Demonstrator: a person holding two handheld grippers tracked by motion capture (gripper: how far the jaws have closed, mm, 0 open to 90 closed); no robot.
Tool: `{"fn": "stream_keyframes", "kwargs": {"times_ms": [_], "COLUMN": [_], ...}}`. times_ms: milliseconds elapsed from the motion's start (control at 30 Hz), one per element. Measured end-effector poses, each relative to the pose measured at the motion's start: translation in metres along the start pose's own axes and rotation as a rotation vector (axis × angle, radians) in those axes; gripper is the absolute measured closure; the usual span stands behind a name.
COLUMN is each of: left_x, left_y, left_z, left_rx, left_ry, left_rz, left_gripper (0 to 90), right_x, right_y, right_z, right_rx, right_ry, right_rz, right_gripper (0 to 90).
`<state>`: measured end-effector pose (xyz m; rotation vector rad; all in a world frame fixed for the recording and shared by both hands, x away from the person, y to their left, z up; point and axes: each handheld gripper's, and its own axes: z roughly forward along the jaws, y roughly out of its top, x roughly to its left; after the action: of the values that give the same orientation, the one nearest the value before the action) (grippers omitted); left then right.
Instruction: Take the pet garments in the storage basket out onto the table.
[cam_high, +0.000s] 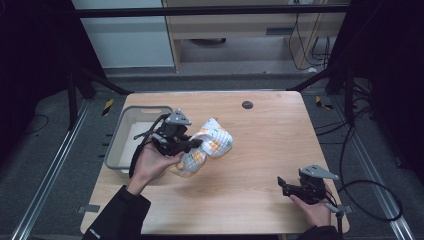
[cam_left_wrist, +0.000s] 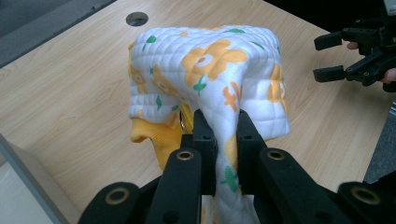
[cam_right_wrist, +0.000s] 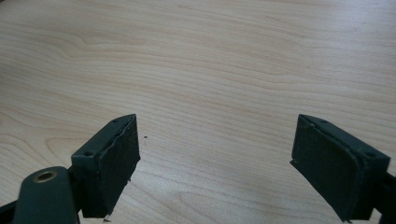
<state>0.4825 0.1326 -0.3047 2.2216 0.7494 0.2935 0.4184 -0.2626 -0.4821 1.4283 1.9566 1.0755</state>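
The quilted flowered cloth is clamped by a fold in the left claw, bunched ahead of it. The right claw is held apart, empty, over bare counter, well clear.

In the left gripper view the lower end of the quilted cloth runs off the bottom edge between the left gripper's jaws, and a yellow lining is partly covered beneath its folds. The grey bin is cut by that view's left corner. In the high view the bin's right wall is hidden behind the left gripper, and whether the cloth touches the table cannot be told.
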Motion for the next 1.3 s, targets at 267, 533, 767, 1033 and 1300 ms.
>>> {"fn": "stream_keyframes", "kwargs": {"times_ms": [267, 533, 767, 1033, 1300], "left_x": [-0.002, -0.004, -0.007, -0.011, -0.014], "left_y": [-0.004, -0.007, -0.010, -0.015, -0.020], "left_z": [0.017, 0.031, 0.042, 0.060, 0.075], "left_rx": [0.027, 0.051, 0.061, 0.089, 0.108], "left_ry": [-0.023, -0.035, -0.044, -0.054, -0.067], "left_rz": [0.002, 0.008, 0.008, 0.009, 0.007], "left_gripper": [82.8, 82.8, 82.8, 82.8, 82.7], "right_x": [0.000, 0.000, 0.000, 0.000, 0.000], "right_y": [0.000, 0.000, 0.000, 0.000, 0.000], "right_z": [0.000, 0.000, 0.000, 0.000, 0.001], "right_rx": [0.000, 0.003, 0.003, 0.005, 0.005], "right_ry": [0.001, 0.004, 0.000, 0.003, -0.001], "right_rz": [0.000, 0.003, -0.001, 0.003, -0.004], "right_gripper": [15.1, 15.1, 15.1, 15.1, 15.0]}}
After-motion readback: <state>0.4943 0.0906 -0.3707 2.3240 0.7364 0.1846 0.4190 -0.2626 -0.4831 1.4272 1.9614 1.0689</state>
